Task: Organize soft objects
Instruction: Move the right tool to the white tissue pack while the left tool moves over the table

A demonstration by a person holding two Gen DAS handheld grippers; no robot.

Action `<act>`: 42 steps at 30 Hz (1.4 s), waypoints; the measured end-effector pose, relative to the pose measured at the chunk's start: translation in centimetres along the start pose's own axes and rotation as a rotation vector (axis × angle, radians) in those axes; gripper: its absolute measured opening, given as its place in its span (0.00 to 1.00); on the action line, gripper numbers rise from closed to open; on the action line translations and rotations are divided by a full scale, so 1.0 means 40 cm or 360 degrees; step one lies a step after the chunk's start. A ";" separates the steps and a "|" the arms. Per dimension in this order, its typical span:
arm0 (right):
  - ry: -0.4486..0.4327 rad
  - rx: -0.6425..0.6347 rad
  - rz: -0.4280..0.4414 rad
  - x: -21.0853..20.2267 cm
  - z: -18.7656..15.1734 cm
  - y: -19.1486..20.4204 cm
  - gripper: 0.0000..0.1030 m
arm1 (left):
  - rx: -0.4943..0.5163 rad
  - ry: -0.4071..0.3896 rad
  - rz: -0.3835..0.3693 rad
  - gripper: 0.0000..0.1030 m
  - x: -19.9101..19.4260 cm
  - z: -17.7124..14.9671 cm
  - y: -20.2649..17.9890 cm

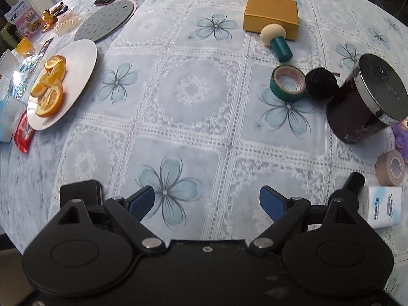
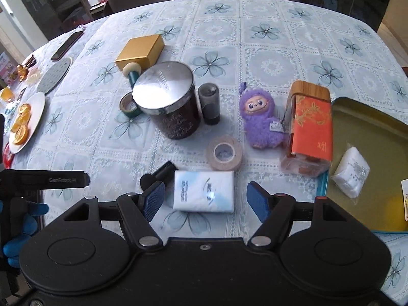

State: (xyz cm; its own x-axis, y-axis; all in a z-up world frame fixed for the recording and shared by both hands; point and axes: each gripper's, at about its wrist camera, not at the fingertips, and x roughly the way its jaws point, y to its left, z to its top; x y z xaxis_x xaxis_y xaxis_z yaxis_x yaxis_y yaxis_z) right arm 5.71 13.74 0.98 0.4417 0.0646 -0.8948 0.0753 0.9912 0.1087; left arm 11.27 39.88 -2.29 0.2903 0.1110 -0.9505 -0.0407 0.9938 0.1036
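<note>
- Left tool (image 1: 206, 204): blue ribbed pads spread wide, nothing between them, nothing touched; it hangs over bare flower-print lace cloth on the worktop (image 1: 193, 97).
- Right tool (image 2: 205, 200): pads parted a little less wide, gripping nothing. White soft tissue pack with blue print (image 2: 204, 191) lies on the cloth in the gap between the pads, clear of both.
- Purple plush doll with round face (image 2: 260, 119) lies on its back beyond the tissue pack, just beside an orange-labelled clear jar with wooden lid (image 2: 309, 125); fur fluffy, small tag at its side.
- Beige roll of bandage tape (image 2: 224, 153) lies flat between doll and tissue pack.
- White wrapped soft packet (image 2: 350, 173) rests inside the gold metal tray (image 2: 369, 127) at right.
- Dark round tin with silver lid (image 2: 168, 99) stands mid-worktop; green tape roll (image 2: 128, 107) is partly behind it.
- Left wrist view: doll cut off at the right edge, only a purple sliver; tissue pack partly behind the tool's frame.
- Yellow object in the tray's near corner is blurred, unidentifiable.
- Blue-gloved hand (image 2: 19, 232) is at the lower left of the right wrist view, partly hidden.
</note>
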 end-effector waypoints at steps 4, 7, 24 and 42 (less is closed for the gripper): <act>-0.0063 0.0038 -0.0049 0.013 0.045 -0.016 0.62 | 0.0013 -0.0044 -0.0022 0.86 -0.001 0.053 0.002; -0.0095 0.0042 -0.0107 0.027 0.080 -0.030 0.57 | 0.0008 -0.0057 -0.0032 0.86 0.005 0.083 0.002; 0.0190 -0.0102 -0.0095 0.129 -0.012 0.039 0.58 | 0.0022 0.0104 -0.0085 0.86 0.076 0.046 -0.008; 0.0237 0.0116 -0.0104 0.164 -0.007 -0.010 0.58 | -0.0035 0.0131 -0.0080 0.86 0.061 -0.005 0.060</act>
State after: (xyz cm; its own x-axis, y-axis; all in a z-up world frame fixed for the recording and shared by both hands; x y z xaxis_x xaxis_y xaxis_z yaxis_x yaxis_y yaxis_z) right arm 8.34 13.81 -5.04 0.2967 0.0219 -0.9547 0.1666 0.9832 0.0744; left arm 11.68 42.54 -4.41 0.2127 0.0592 -0.9753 -0.0496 0.9975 0.0497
